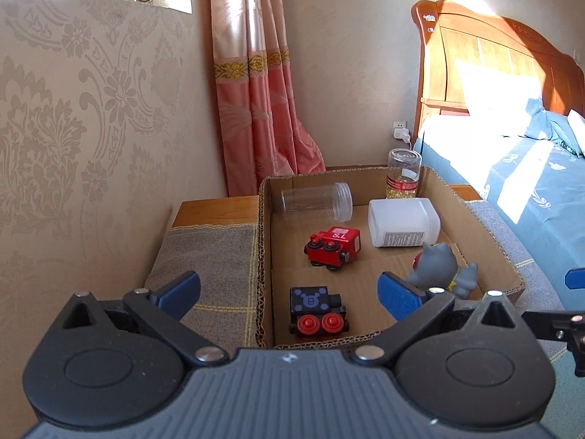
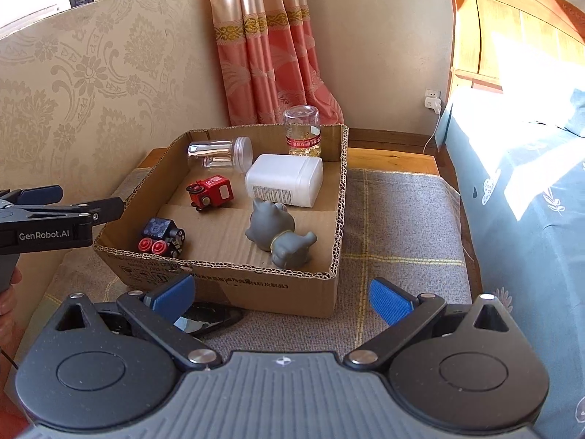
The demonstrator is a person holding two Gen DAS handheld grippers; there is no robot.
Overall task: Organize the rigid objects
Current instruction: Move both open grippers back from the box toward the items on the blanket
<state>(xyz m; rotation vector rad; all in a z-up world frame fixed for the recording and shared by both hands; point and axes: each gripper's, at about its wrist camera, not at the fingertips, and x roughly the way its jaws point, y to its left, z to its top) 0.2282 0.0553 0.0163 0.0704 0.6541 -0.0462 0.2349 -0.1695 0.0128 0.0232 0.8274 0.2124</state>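
Note:
A shallow cardboard box [image 2: 234, 285] [image 1: 265, 256] holds a red toy train car [image 2: 210, 192] [image 1: 333, 247], a black toy train car with red wheels [image 2: 161, 237] [image 1: 317, 311], a grey toy cat [image 2: 278, 234] [image 1: 442, 267], a white plastic bottle on its side [image 2: 285, 180] [image 1: 402, 226], a clear jar on its side [image 2: 219, 153] [image 1: 316, 201] and an upright clear bottle with a red label [image 2: 302, 131] [image 1: 402, 173]. My left gripper [image 1: 289, 289] is open and empty, just above the box's near edge. My right gripper [image 2: 281, 298] is open and empty in front of the box.
The box rests on a grey plaid cloth [image 2: 395, 226] over a wooden bedside table [image 2: 395, 153]. A dark shiny object [image 2: 208, 320] lies partly under the box's front. A bed with blue bedding [image 2: 519, 190] stands at the right, a patterned wall and pink curtain [image 2: 267, 44] behind.

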